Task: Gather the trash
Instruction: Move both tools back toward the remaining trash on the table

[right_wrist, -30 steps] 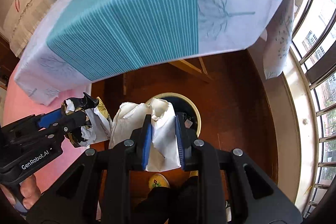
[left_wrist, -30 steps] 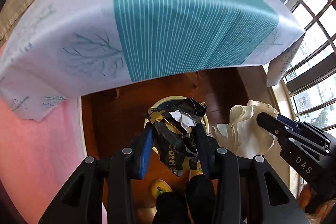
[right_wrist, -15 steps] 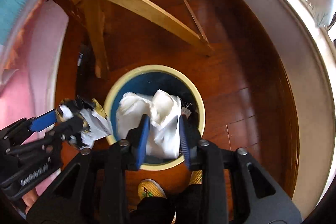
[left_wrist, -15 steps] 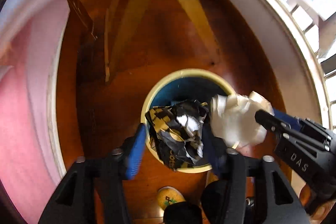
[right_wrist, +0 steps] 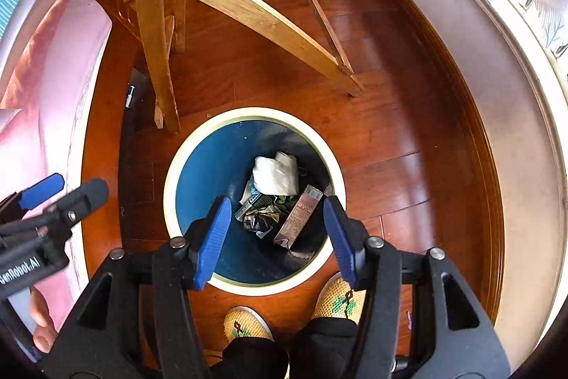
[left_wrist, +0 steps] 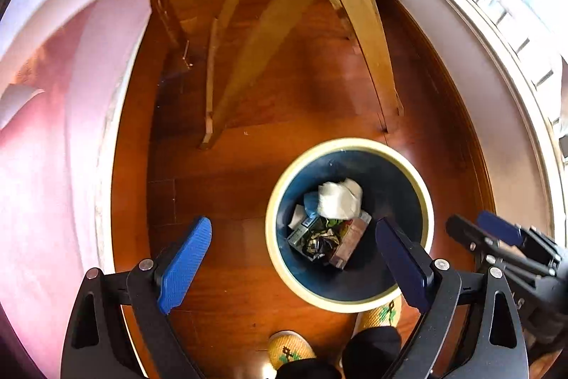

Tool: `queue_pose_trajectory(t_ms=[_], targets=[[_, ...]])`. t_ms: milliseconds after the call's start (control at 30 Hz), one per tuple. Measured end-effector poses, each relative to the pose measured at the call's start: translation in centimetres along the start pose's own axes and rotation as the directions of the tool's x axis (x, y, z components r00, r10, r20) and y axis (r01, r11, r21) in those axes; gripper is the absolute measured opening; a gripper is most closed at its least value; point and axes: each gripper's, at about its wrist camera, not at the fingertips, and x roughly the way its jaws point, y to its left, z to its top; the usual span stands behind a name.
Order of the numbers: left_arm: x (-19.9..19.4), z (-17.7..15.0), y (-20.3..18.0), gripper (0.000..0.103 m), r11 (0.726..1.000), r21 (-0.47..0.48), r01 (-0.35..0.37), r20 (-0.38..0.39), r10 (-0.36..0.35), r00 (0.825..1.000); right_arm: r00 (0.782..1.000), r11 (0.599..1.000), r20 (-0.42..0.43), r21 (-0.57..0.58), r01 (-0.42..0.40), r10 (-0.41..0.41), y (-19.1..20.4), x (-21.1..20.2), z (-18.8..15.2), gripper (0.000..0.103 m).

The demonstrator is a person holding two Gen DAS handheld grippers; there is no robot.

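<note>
A round bin with a cream rim and a blue inside stands on the wooden floor below both grippers. In it lie a crumpled white paper wad, a black-and-gold wrapper and a brown carton. My left gripper hangs over the bin's left rim, its jaws opening wide with nothing between them. My right gripper points down into the bin, its jaws opening too, and holds nothing.
Wooden table legs slant down to the floor just beyond the bin. Pink cloth hangs at the left, and a white wall with a baseboard curves along the right. The person's yellow slippers stand just before the bin.
Both grippers dropped from table height to just over the bin. Their jaws opened, and the wrapper and the white paper fell from them into the bin.
</note>
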Motion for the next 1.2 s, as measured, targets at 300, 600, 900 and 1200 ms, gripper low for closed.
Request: queue_pose_trajectory(t_ms=[300,600,900,1200], targets=[[-4.0,1.2,0.3,0.095,1.000,-0.001,-0.021,0.017,0.021,1.000,1.000,1.000,-0.014,-0.004,-0.008,0.008,0.6,-2.2,0.3,0.055],[-9.9,2.7,-0.5,0.095,1.000,0.008,-0.024,-0.007,0.024,1.000,1.000,1.000,-0.025,0.016,-0.007,0.007,1.0,-7.8,1.6,0.055],[-17.1,4.2,-0.8,0.095,0.999,0.003,-0.032,-0.033,0.032,0.999,1.000,1.000,-0.023,0.014,-0.007,0.007,2.3,-15.5,3.0,0.058],[-27.4,5.4,1.3,0.095,0.999,-0.008,-0.032,-0.024,0.031,0.999,1.000,1.000,0.002,-0.015,-0.017,0.017,5.0,-25.4,4.8,0.059]])
